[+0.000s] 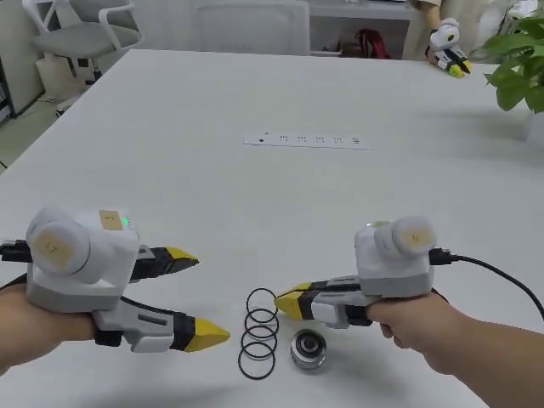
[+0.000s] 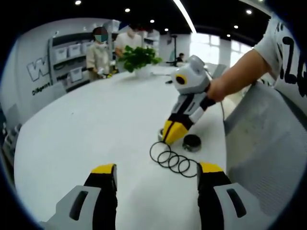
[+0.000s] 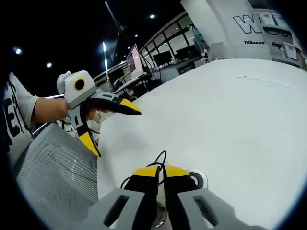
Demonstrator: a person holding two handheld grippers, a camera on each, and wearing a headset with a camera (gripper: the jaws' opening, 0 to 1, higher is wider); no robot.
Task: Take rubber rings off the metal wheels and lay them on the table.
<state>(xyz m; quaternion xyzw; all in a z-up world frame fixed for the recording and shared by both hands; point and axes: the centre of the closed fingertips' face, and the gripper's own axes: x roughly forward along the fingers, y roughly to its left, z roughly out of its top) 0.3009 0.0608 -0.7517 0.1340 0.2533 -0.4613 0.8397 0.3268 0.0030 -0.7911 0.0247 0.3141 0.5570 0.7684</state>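
Observation:
Four black rubber rings [image 1: 259, 331] [image 2: 173, 159] lie flat in a row on the white table [image 1: 280, 195]. A metal wheel [image 1: 308, 348] [image 2: 192, 142] stands just right of the row. My right gripper [image 1: 293, 302] [image 2: 171, 136] [image 3: 160, 168] is shut, its yellow tips touching the edge of the end ring [image 1: 262, 300] [image 3: 144, 167]. I cannot tell whether that ring is pinched. A pale round piece [image 3: 199, 178] sits beside the tips. My left gripper [image 1: 197, 295] [image 2: 156, 168] [image 3: 116, 132] is open left of the rings, holding nothing.
A strip of sockets [image 1: 308, 140] is set into the table's middle. A potted plant [image 1: 518, 68] [image 2: 139, 57] and a toy [image 1: 446, 42] stand at the far right, with chairs [image 1: 85, 34] beyond the far edge. People [image 2: 98, 48] stand by the shelves.

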